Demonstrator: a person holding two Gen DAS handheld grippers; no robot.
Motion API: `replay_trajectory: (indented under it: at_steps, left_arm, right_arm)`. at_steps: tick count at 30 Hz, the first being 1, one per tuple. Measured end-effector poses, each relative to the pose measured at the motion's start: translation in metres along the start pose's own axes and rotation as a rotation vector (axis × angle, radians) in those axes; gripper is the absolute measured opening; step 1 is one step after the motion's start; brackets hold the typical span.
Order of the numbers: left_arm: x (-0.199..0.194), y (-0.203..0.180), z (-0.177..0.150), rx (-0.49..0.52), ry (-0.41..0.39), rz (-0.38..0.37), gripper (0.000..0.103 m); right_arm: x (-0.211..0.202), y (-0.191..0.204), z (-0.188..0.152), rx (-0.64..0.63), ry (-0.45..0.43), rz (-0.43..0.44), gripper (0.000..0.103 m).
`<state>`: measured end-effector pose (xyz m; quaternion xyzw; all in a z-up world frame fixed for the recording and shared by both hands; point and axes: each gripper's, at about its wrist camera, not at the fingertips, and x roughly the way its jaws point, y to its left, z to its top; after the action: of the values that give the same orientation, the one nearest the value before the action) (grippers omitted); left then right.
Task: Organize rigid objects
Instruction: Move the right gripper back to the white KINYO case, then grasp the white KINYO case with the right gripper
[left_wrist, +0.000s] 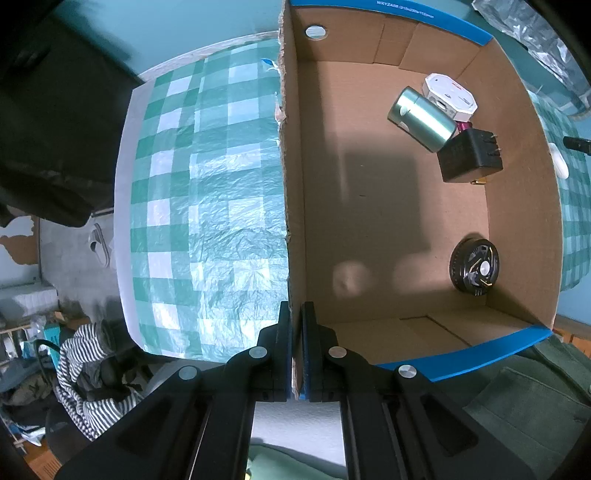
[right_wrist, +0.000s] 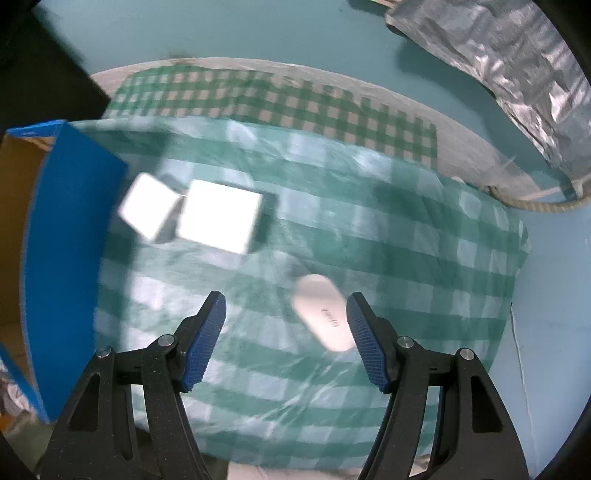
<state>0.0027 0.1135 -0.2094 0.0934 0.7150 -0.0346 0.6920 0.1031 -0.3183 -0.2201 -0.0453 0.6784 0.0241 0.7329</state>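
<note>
Cardboard box (left_wrist: 388, 221), brown inside with blue outer faces, sits on a worktop spread with a green-checked cloth (left_wrist: 207, 206). On its floor, toward the far right corner, a silvery can (left_wrist: 421, 118) lies on its side touching a white octagonal gadget (left_wrist: 448, 96) and a black plug adapter (left_wrist: 469, 155); a black round disc with a metal hub (left_wrist: 474, 266) leans against the right wall, well apart from them. The left claw (left_wrist: 296, 347) is clamped on the box's ragged left wall, one pad either side. On the cloth beyond the box's blue side lie two blurred white blocks (right_wrist: 218, 216), just beside each other, and a white oval case (right_wrist: 325, 312). The right claw (right_wrist: 286, 339) hangs above the cloth, jaws spread and empty, the case near its right pad (right_wrist: 365, 343).
</note>
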Motion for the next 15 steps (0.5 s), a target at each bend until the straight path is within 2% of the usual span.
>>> replay_trajectory:
  at_steps: [10, 15]
  left_arm:
    - [0.000, 0.000, 0.000, -0.005, 0.006, 0.006, 0.004]
    - [0.000, 0.000, 0.000, -0.008, 0.007, 0.007, 0.004]
  right_arm:
    - [0.035, -0.013, -0.007, -0.047, 0.035, -0.007, 0.068]
    - [0.055, -0.018, -0.013, -0.071, 0.079, -0.029, 0.068]
